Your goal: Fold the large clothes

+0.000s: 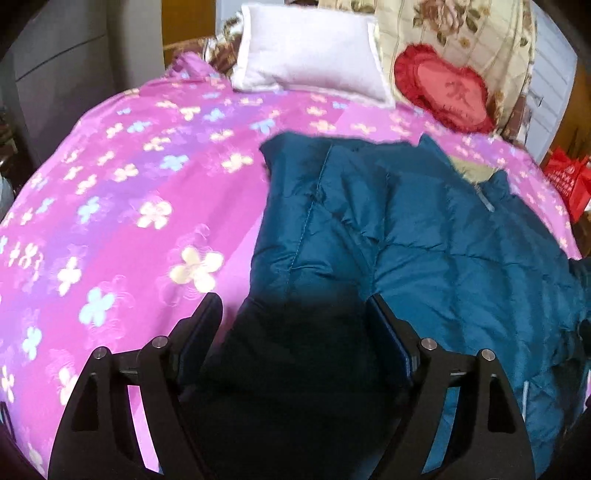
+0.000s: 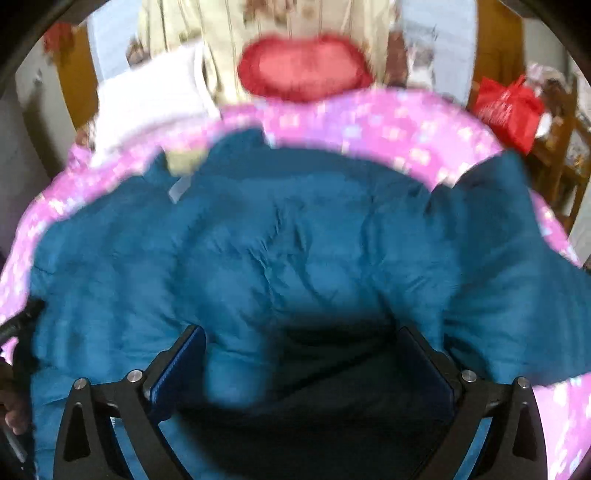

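Note:
A teal quilted down jacket (image 1: pixel 424 236) lies spread on a pink flowered bedspread (image 1: pixel 129 192). My left gripper (image 1: pixel 295 306) is open, its jaws standing wide on either side of the jacket's near left edge, with dark fabric between them. In the right wrist view the jacket (image 2: pixel 295 240) fills the middle, blurred by motion. My right gripper (image 2: pixel 303 336) is open, jaws wide apart over a puffy fold of the jacket. I cannot tell whether either gripper touches the cloth.
A white pillow (image 1: pixel 310 55), a red heart cushion (image 1: pixel 443 92) and a floral quilt (image 1: pixel 461 33) sit at the bed's head. A red bag (image 2: pixel 506 110) stands on a wooden chair to the right. A grey cabinet (image 1: pixel 66 74) is at the left.

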`<state>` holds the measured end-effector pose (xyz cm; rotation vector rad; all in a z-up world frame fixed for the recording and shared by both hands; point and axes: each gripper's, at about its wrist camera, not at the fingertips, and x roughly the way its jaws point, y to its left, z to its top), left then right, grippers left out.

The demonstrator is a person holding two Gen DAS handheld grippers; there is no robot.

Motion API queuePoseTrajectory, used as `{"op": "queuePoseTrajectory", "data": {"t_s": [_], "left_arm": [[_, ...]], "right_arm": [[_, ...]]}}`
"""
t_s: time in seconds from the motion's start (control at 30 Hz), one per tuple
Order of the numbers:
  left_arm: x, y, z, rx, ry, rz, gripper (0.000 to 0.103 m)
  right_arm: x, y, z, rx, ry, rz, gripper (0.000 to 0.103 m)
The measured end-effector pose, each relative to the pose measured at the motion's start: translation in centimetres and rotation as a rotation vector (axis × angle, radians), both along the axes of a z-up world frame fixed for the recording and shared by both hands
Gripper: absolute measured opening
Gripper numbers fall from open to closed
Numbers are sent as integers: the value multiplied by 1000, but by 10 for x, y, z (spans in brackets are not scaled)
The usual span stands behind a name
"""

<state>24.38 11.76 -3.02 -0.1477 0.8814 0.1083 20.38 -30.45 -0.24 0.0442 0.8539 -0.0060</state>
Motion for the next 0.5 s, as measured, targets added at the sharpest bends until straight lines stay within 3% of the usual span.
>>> {"op": "queuePoseTrajectory", "data": {"t_s": [0.1, 0.2, 0.33, 0.4, 0.5], "left_arm": [[2, -12, -16, 64, 40, -16, 81], [5, -11, -20, 58, 59, -23, 83], [-4, 4, -11, 14, 56, 8, 83], [-18, 6, 1, 38, 21, 29, 83], [-42, 0, 16, 25, -34, 21, 83]], "right_arm": [[-1, 14, -1, 11, 13, 35, 103], [17, 20, -41, -3, 185, 21, 103], [13, 20, -46, 2, 176, 35, 103], [8, 19, -37, -1, 180, 27, 103], [-20, 1, 0, -15, 62, -16, 102]]}}
